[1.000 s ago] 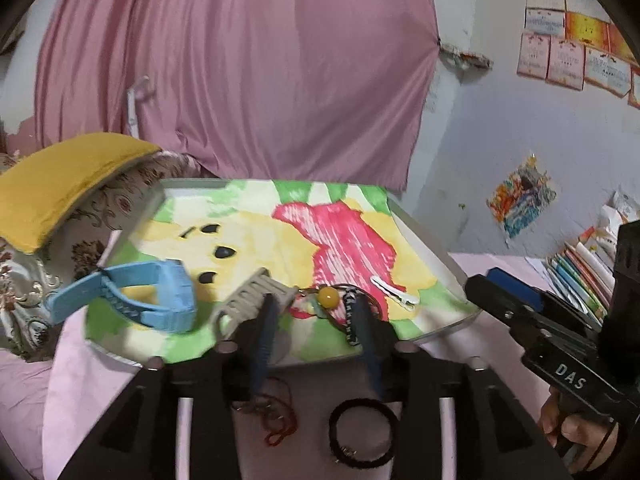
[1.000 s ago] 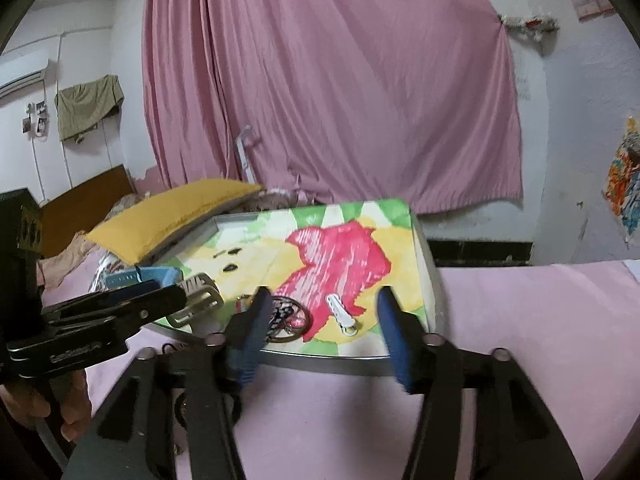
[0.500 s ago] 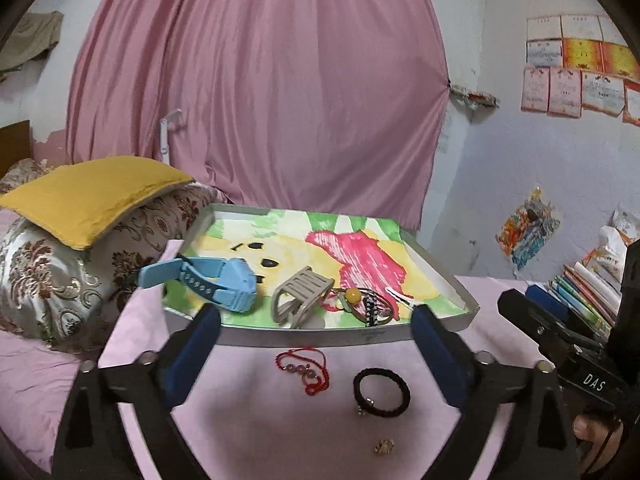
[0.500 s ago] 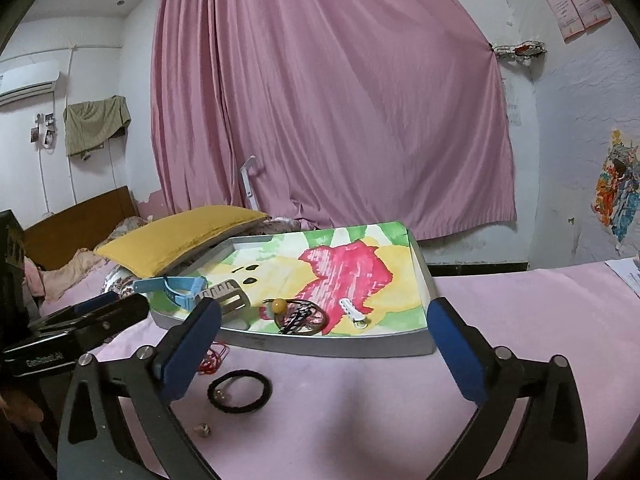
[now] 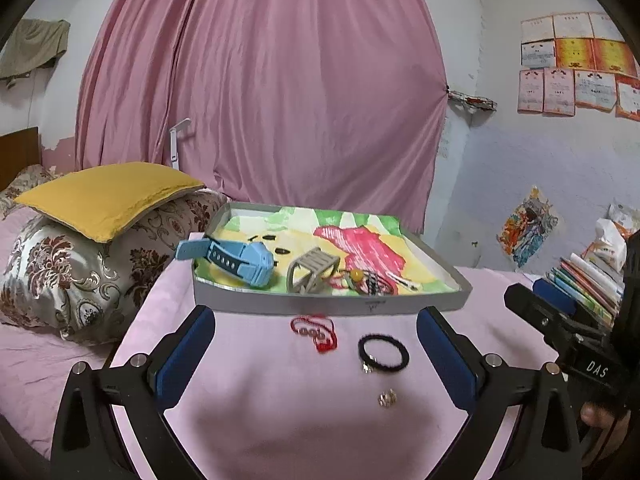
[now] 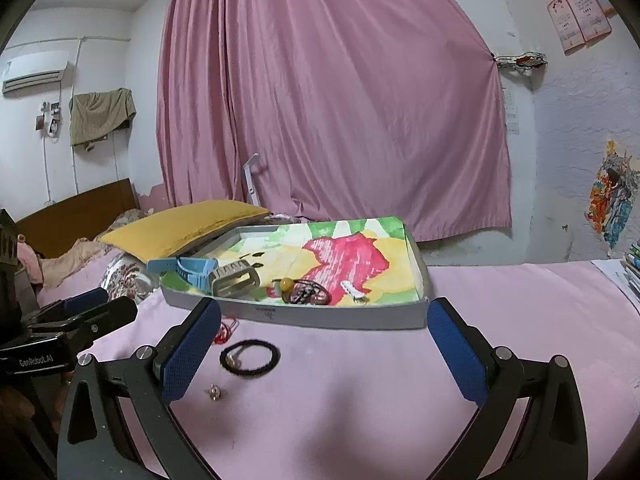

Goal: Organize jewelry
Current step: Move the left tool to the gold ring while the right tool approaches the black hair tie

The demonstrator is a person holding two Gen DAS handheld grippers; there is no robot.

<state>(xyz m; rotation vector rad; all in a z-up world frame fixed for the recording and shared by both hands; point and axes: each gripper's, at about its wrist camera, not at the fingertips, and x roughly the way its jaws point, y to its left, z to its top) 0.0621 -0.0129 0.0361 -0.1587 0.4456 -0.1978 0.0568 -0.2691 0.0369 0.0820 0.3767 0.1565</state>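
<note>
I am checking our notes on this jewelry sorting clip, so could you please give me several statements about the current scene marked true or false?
1. The light blue wristwatch lies inside the shallow grey tray. True.
2. The black elastic hair band is in the tray. False: it lies on the pink cloth in front of it.
3. The left gripper has its jaws wide open and holds nothing. True.
4. The red cord bracelet is clamped in the right gripper. False: it lies on the cloth, and that gripper is open.
</note>
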